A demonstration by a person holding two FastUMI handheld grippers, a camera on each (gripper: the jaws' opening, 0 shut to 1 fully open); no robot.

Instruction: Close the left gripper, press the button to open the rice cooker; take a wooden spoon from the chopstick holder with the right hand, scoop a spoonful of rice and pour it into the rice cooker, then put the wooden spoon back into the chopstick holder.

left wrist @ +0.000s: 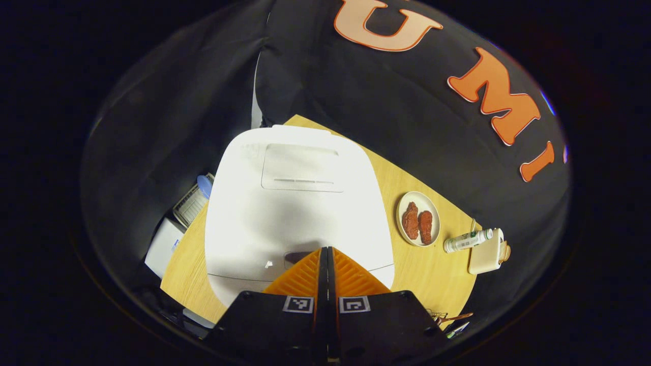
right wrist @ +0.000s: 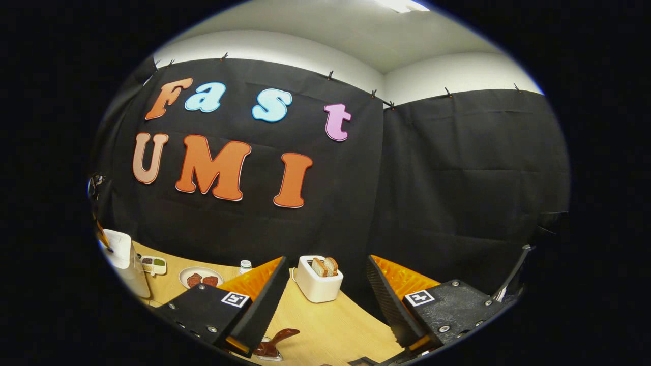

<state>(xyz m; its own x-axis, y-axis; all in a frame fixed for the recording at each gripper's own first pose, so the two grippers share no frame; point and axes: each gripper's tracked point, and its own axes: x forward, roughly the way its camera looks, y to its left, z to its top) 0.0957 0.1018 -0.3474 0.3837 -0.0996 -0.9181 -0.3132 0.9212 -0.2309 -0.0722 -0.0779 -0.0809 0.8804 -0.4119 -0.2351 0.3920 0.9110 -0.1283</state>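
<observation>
i had the left gripper (left wrist: pixel 326 250) clenched at the smooth white rice cooker (left wrist: pixel 290 203); right gripper (right wrist: pixel 328 284) released. toaster (right wrist: pixel 318 285) held bread slices (right wrist: pixel 325 266).

1. Rice cooker (left wrist: pixel 292 203) sat on the table (left wrist: pixel 432 274), lid down.
2. Right of it lay a plate (left wrist: pixel 417 218).
3. Further right, a bottle (left wrist: pixel 468 240) touched the toaster (left wrist: pixel 487 253).
</observation>
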